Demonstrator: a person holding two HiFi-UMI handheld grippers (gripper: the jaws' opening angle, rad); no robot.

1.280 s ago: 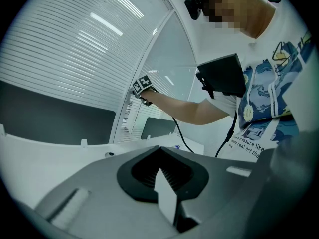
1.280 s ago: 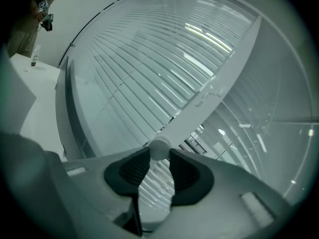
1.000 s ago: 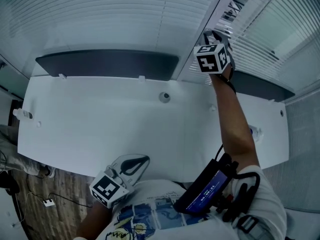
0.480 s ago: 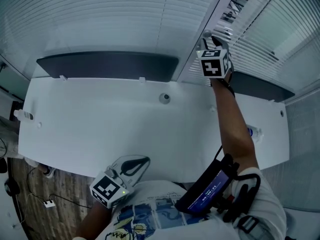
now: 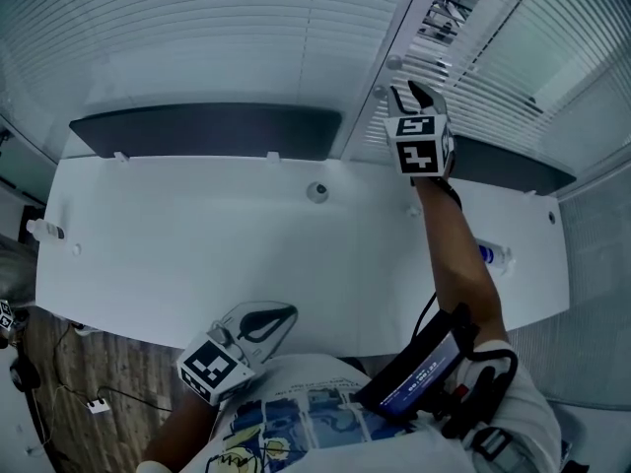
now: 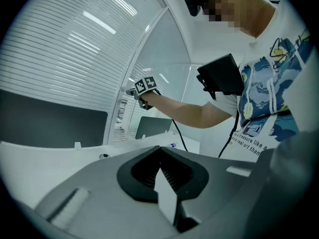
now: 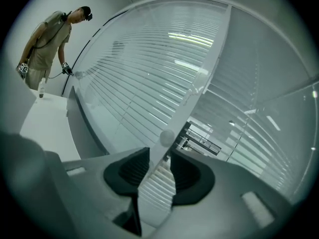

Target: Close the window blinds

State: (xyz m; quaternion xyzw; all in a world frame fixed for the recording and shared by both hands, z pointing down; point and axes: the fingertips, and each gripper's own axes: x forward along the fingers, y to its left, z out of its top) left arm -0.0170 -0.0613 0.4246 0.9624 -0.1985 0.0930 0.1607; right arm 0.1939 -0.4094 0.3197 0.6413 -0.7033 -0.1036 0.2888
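Observation:
White slatted blinds (image 5: 197, 28) hang over the left window, and more blinds (image 5: 523, 57) cover the right one. A white upright frame (image 5: 394, 47) divides them. My right gripper (image 5: 414, 95) is raised against that frame. In the right gripper view a thin white strip with a round knob (image 7: 167, 136) runs down between the open jaws of my right gripper (image 7: 159, 156); I cannot tell whether the pads touch it. My left gripper (image 5: 286, 313) hangs low by the person's body, with my left gripper (image 6: 159, 151) shut on nothing.
A long white table (image 5: 197, 254) lies under the windows with a dark panel (image 5: 207, 131) along its back. On it are a round grommet (image 5: 317, 191), a bottle (image 5: 493, 256) at the right and a small bottle (image 5: 44, 227) at the left. Another person (image 7: 50, 39) stands far off.
My right gripper has moved slightly up and further along the frame towards the blinds. The left gripper has stayed where it was.

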